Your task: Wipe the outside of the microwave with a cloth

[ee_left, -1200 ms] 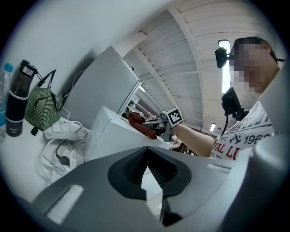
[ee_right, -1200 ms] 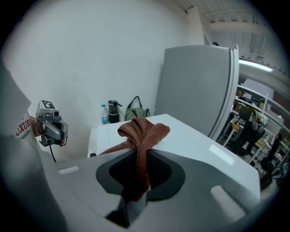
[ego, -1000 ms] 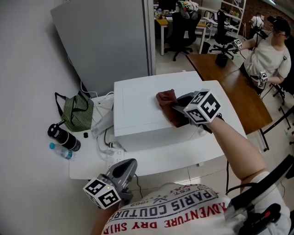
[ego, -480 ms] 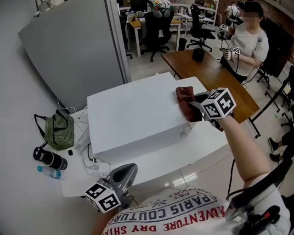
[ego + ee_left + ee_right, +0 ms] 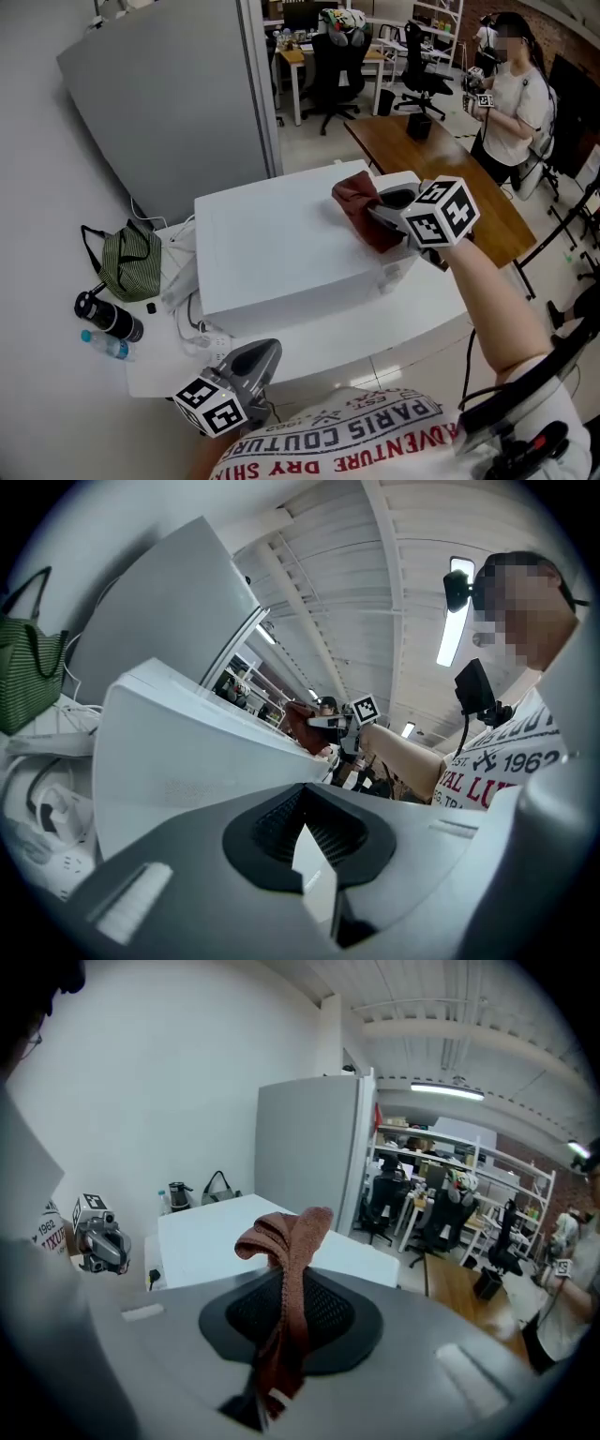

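Note:
The white microwave (image 5: 281, 253) stands on a white table (image 5: 375, 323). On its top, near the back right corner, lies a reddish-brown cloth (image 5: 361, 211), and my right gripper (image 5: 377, 212) is shut on it. In the right gripper view the cloth (image 5: 286, 1241) rises from between the jaws over the microwave's top (image 5: 211, 1232). My left gripper (image 5: 258, 352) hangs low before the table's front edge, close to my body, shut and with nothing in it. Its own view faces the microwave's front (image 5: 178, 761) from below.
Left of the microwave lie a green striped bag (image 5: 127, 262), a black flask (image 5: 108, 317), a water bottle (image 5: 105, 345) and a power strip with cables (image 5: 202, 328). A grey panel (image 5: 169, 103) stands behind. A brown table (image 5: 441, 159) and a standing person (image 5: 511, 94) are at the right.
My right gripper swept the cloth from the middle of the microwave's top to its right edge, then a little back to the left. The left gripper has stayed put.

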